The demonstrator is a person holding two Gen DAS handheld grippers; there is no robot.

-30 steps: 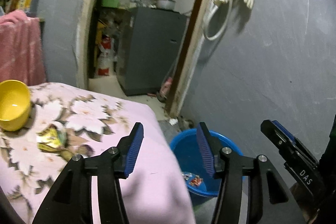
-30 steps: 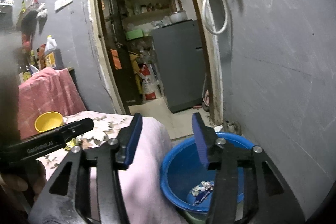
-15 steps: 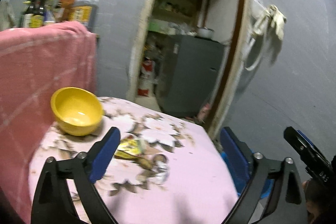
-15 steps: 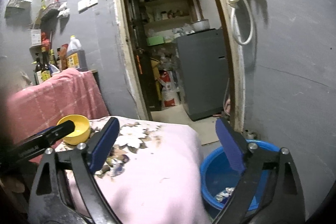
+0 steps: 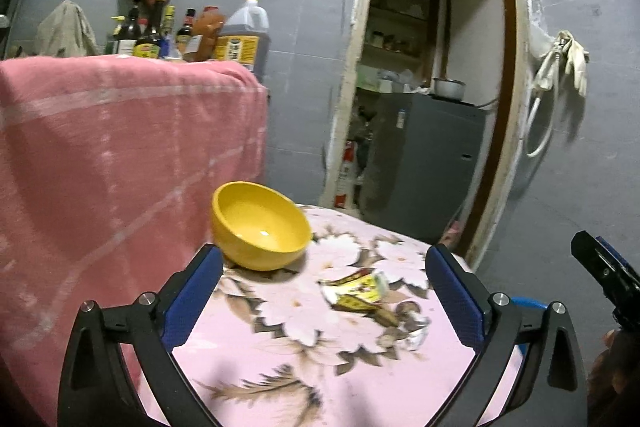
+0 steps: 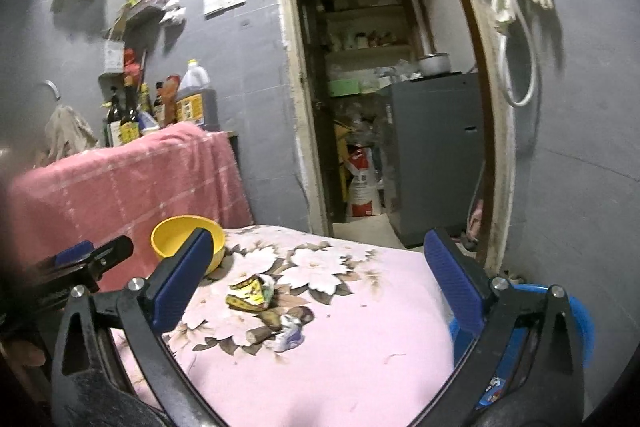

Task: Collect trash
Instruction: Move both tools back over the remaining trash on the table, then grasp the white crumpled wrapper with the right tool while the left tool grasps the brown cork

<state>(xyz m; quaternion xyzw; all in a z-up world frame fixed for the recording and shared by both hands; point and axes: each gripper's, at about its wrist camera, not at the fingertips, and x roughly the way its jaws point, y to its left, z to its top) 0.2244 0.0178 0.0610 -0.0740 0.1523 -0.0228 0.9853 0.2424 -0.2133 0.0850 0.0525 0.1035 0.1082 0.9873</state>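
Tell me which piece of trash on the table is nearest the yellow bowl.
The yellow wrapper; the small silvery wrapper lies farther from the yellow bowl.

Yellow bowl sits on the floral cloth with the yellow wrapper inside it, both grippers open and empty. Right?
Not quite. The yellow wrapper is not in the yellow bowl; it lies on the floral cloth beside it, as the left wrist view shows. The left gripper and right gripper are open and empty.
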